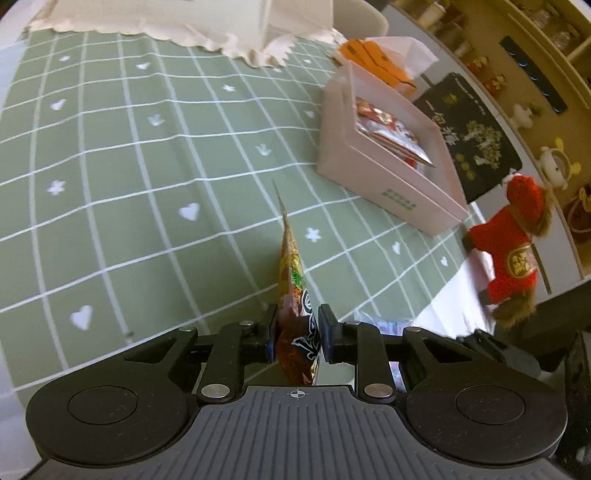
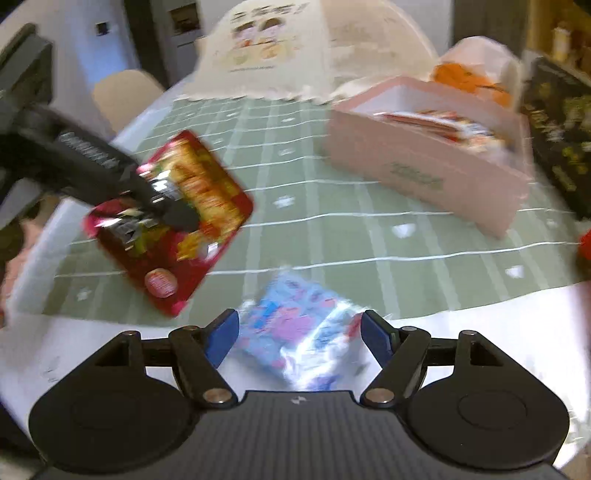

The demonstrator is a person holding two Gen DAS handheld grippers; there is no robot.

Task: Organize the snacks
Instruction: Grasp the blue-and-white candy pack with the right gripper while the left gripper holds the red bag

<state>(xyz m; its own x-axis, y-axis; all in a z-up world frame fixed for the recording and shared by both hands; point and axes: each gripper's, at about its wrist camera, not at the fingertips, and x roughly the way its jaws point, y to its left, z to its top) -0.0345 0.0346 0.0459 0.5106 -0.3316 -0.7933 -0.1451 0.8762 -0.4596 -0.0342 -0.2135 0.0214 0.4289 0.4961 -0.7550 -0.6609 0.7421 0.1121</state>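
Observation:
My left gripper (image 1: 297, 334) is shut on a red and yellow snack packet (image 1: 293, 280), seen edge-on and lifted above the green checked tablecloth (image 1: 129, 177). The right wrist view shows the same red packet (image 2: 177, 221) hanging flat from the left gripper (image 2: 181, 216) at the left. My right gripper (image 2: 301, 336) is open, its blue pads on either side of a blue and pink snack packet (image 2: 299, 332) that lies at the table's near edge; the pads do not press on it. A pink open box (image 1: 384, 162) (image 2: 424, 162) holds several snack packets.
Cream paper bags (image 1: 221, 22) (image 2: 266, 48) stand at the far end of the table. A black printed box (image 1: 476, 136) (image 2: 557, 136) and an orange bag (image 1: 376, 61) sit behind the pink box. A red plush toy (image 1: 513, 254) stands at the right table edge.

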